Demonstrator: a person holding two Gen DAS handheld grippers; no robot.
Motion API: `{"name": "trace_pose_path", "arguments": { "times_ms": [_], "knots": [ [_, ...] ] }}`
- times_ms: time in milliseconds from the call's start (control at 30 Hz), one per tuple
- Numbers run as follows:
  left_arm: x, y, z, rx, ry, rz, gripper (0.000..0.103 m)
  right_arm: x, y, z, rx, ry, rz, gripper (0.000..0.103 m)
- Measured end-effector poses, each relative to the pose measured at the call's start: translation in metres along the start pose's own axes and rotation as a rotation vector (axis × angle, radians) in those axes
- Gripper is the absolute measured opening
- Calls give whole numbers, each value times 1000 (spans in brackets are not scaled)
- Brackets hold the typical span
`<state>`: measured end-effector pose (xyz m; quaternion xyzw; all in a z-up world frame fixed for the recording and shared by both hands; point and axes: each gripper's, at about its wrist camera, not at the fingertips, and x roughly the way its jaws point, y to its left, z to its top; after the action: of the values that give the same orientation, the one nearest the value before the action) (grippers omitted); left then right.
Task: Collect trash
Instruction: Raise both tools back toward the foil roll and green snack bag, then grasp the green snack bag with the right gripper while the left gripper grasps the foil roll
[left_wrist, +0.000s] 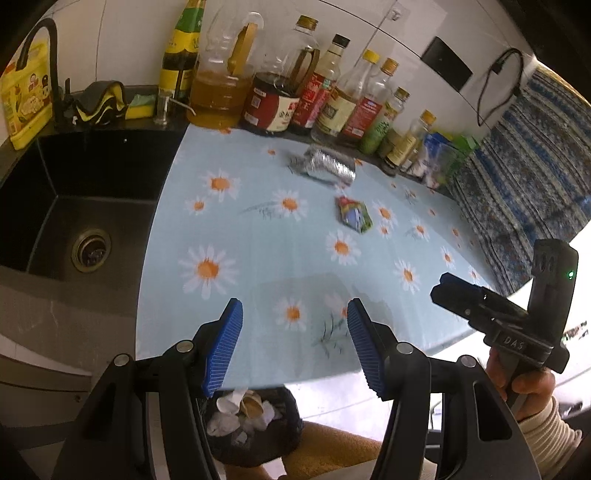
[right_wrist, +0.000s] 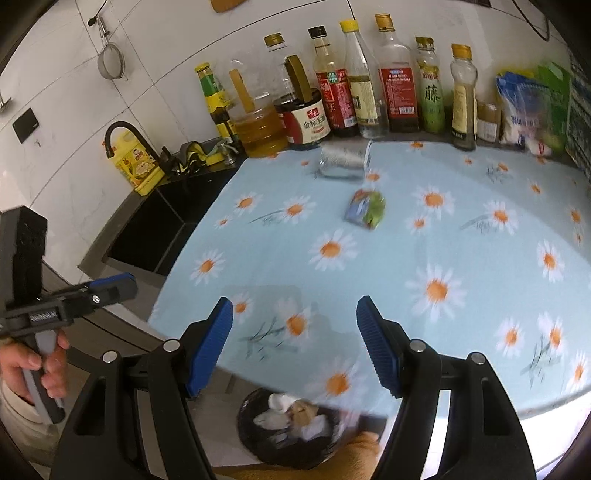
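A crumpled green and blue wrapper (left_wrist: 354, 215) (right_wrist: 365, 208) lies on the daisy-print counter cloth (left_wrist: 258, 240) (right_wrist: 461, 258). Behind it lies a crushed clear plastic bottle (left_wrist: 327, 166) (right_wrist: 345, 161), on its side near the bottle row. My left gripper (left_wrist: 293, 343) is open and empty above the counter's front edge. My right gripper (right_wrist: 295, 343) is open and empty too. A black-lined trash bin (left_wrist: 255, 424) (right_wrist: 291, 428) with paper scraps stands on the floor below both grippers. The right gripper shows in the left wrist view (left_wrist: 458, 291). The left gripper shows in the right wrist view (right_wrist: 110, 286).
A row of oil and sauce bottles (left_wrist: 280, 92) (right_wrist: 351, 92) lines the back wall. A black sink (left_wrist: 74, 206) (right_wrist: 162, 225) with a black tap (right_wrist: 125, 140) is at the left. Bagged goods (right_wrist: 528, 107) stand at the back right. A patterned cloth (left_wrist: 517, 166) hangs at the right.
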<state>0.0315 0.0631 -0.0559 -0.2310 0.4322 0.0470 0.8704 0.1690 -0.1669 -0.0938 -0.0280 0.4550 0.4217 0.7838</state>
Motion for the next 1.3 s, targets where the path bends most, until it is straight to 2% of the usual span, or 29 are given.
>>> {"name": "trace_pose_path", "arguments": {
  "times_ms": [200, 500, 733, 800, 1000, 1033, 1067, 1100, 1167, 1300],
  "knots": [
    [19, -10, 24, -13, 6, 44, 57, 28, -26, 30, -43, 25, 3, 69],
    [41, -19, 49, -42, 11, 100, 57, 87, -61, 64, -68, 109, 19, 69],
    [60, -20, 58, -73, 37, 130, 57, 121, -69, 75, -80, 150, 9, 69],
    [64, -20, 61, -74, 41, 134, 57, 128, -70, 78, -86, 159, 1, 65],
    [73, -20, 70, -84, 49, 155, 57, 148, -69, 85, -112, 178, -21, 62],
    [74, -20, 71, -85, 51, 158, 59, 151, -68, 86, -115, 181, -22, 62],
    [75, -20, 72, -87, 49, 163, 69, 153, -68, 86, -118, 183, -21, 60],
    [75, -20, 74, -89, 43, 166, 72, 155, -67, 86, -124, 184, -27, 57],
    [76, -20, 76, -90, 44, 164, 72, 159, -65, 86, -145, 184, -52, 53],
    [79, -21, 80, -83, 51, 168, 72, 163, -66, 86, -150, 177, -67, 52]
  ]
}}
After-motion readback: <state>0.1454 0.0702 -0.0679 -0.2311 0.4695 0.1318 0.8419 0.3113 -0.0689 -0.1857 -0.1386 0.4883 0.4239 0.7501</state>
